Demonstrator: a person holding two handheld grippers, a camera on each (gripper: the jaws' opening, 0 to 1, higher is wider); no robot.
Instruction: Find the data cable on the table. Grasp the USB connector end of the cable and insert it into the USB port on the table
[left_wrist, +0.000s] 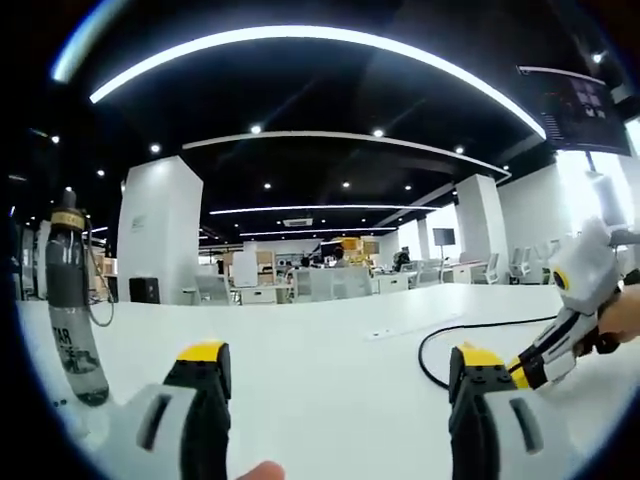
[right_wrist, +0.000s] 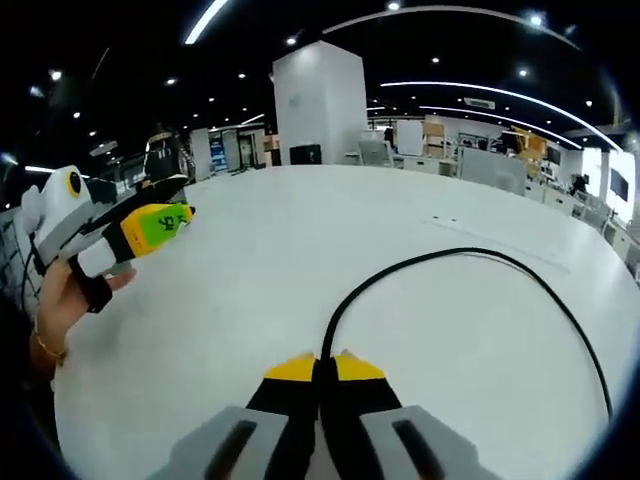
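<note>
Between the right jaws: the right gripper (right_wrist: 322, 368) is clenched on the black data cable (right_wrist: 440, 255); its two yellow tips meet with the cord pinched between them.
Cable run: from the jaws the cord climbs across the white table (right_wrist: 250, 260), arcs to the right and descends along the right of the right gripper view. It lies slack on the surface.
USB connector: not visible forward of the tips; whether the grip sits on the plug or on bare cord cannot be told.
Left gripper: the left gripper (left_wrist: 338, 365) is released, jaws wide apart, holding nothing, low over the table near the cable loop.
Probable port: a pale flat strip (left_wrist: 397, 331) is set in the tabletop beyond the loop; it is too small to confirm as the USB port.
Other item: a water bottle (left_wrist: 72, 300) stands upright on the table at the left of the left gripper view, well apart from the cable.
Step in hand (judgement): securing the connector end, then carrying it to the port.
Procedure (judgement): confirm that the plug projects forward of the tips and sits square to the jaws. If it does not, regrip while the free left gripper steadies the cord. Hold the clamp firm, since a thin cord can twist or slide. Approach the port along its own axis with the plug level. Leave slack in the loop so the trailing cord does not pull the plug off line.
</note>
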